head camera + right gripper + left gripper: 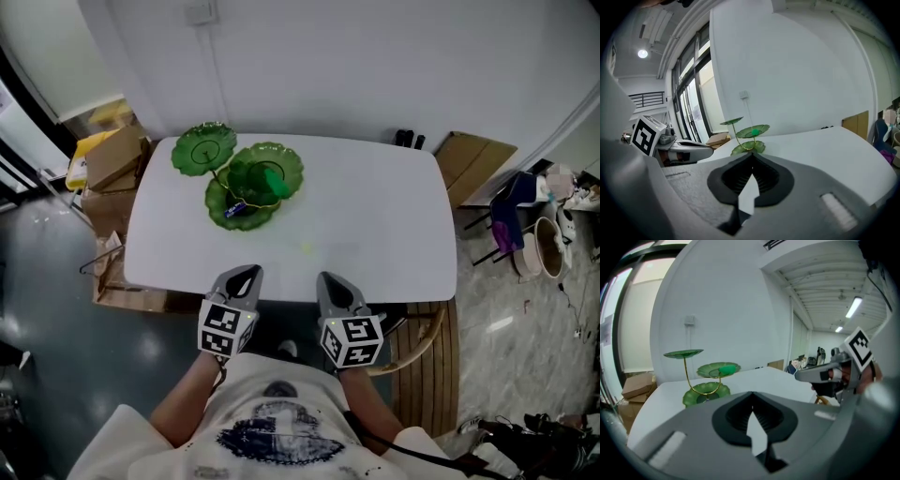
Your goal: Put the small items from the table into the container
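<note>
Closed and empty, left gripper (249,272) and right gripper (329,277) are hovering at the near edge of the rounded white table (375,216); a green leaf-shaped stand (246,178) is standing beyond.

Left gripper (247,272), right gripper (329,279), jaws closed, empty

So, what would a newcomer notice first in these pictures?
The green tiered leaf stand on the far left of the white table catches the eye first. Next come the left gripper and the right gripper, side by side at the table's near edge, both shut and empty.
</note>
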A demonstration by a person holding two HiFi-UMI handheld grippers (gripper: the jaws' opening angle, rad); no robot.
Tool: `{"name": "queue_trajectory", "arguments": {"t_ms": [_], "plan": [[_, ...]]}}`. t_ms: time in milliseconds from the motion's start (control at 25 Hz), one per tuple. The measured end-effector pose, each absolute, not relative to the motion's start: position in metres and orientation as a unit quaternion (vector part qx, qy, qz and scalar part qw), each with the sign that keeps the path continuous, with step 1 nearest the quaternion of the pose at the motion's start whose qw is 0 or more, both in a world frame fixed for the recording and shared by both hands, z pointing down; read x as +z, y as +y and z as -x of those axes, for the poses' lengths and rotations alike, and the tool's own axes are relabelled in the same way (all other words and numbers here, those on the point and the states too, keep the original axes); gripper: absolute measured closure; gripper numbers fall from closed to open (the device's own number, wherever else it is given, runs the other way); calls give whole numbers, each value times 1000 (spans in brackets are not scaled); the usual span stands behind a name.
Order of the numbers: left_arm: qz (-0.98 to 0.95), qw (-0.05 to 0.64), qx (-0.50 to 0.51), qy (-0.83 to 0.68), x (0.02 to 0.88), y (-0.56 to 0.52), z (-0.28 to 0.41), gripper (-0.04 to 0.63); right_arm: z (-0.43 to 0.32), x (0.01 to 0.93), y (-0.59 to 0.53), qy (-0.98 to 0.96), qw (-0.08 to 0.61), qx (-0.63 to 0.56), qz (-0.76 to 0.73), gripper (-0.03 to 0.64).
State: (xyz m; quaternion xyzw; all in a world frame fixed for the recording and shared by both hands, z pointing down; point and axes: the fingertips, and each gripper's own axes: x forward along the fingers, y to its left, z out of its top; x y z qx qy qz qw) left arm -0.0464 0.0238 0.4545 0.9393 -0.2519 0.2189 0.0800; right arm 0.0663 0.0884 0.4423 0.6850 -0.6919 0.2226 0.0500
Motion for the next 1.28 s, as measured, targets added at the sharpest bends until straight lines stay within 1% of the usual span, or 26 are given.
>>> {"name": "queue_trajectory", "arguments": {"t_ms": [240, 560, 720, 760, 800, 1000, 1160, 1280], "plan": [[-936, 91, 240, -241, 472, 24, 45, 606, -70, 463, 89, -681, 66, 244, -687, 617], [-936, 103, 255, -218, 498, 6, 25, 606, -81, 488, 76, -672, 83, 265, -687, 617], [-937, 105, 260, -208, 504, -2, 14, 606, -88, 500, 70, -664, 76, 283, -687, 614], [-937, 107, 263, -205, 507, -3, 12, 605, -88, 503, 68, -664, 74, 288, -686, 589], [-936, 110, 265, -203, 511, -5, 10, 606, -89, 507, 66, -663, 74, 292, -685, 532], [-934, 120, 275, -194, 529, -13, 1, 606, -97, 526, 58, -655, 84, 303, -687, 528], [-933, 125, 282, -183, 542, -16, -6, 606, -102, 535, 51, -650, 74, 309, -691, 440], [-932, 130, 287, -179, 551, -20, -9, 606, -105, 542, 44, -648, 75, 310, -692, 405]]}}
